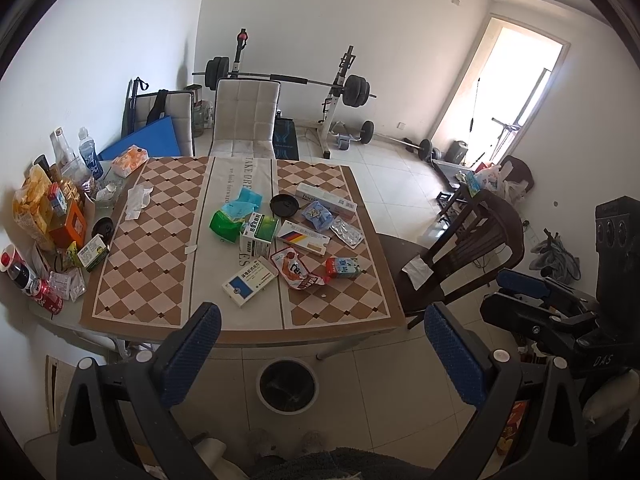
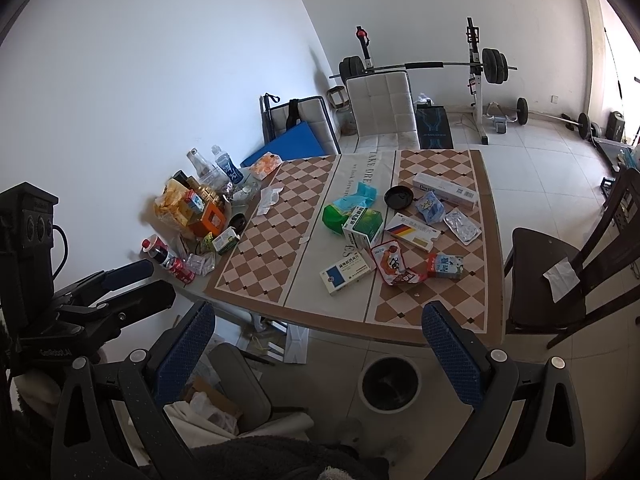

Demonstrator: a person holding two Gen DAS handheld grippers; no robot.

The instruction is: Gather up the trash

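Observation:
Trash lies on the checkered table (image 1: 132, 264) (image 2: 260, 264): a blue-white medicine box (image 1: 249, 282) (image 2: 347, 273), a red pouch (image 1: 295, 270) (image 2: 394, 266), a small milk carton (image 1: 343, 268) (image 2: 445, 266), a green box (image 1: 260, 232) (image 2: 363, 226), a blister pack (image 1: 347, 232) (image 2: 462, 225) and a crumpled tissue (image 1: 138, 199) (image 2: 269, 197). A round bin (image 1: 287, 385) (image 2: 389, 384) stands on the floor below the table's near edge. My left gripper (image 1: 320, 354) and my right gripper (image 2: 316, 354) are both open and empty, held back from the table above the floor.
Bottles, a red can (image 1: 49, 299) and snack packs crowd the table's left edge. A dark wooden chair (image 1: 460, 248) (image 2: 560, 276) stands at the right, a white chair (image 1: 244, 120) at the far side. A weight bench (image 1: 340, 92) stands behind.

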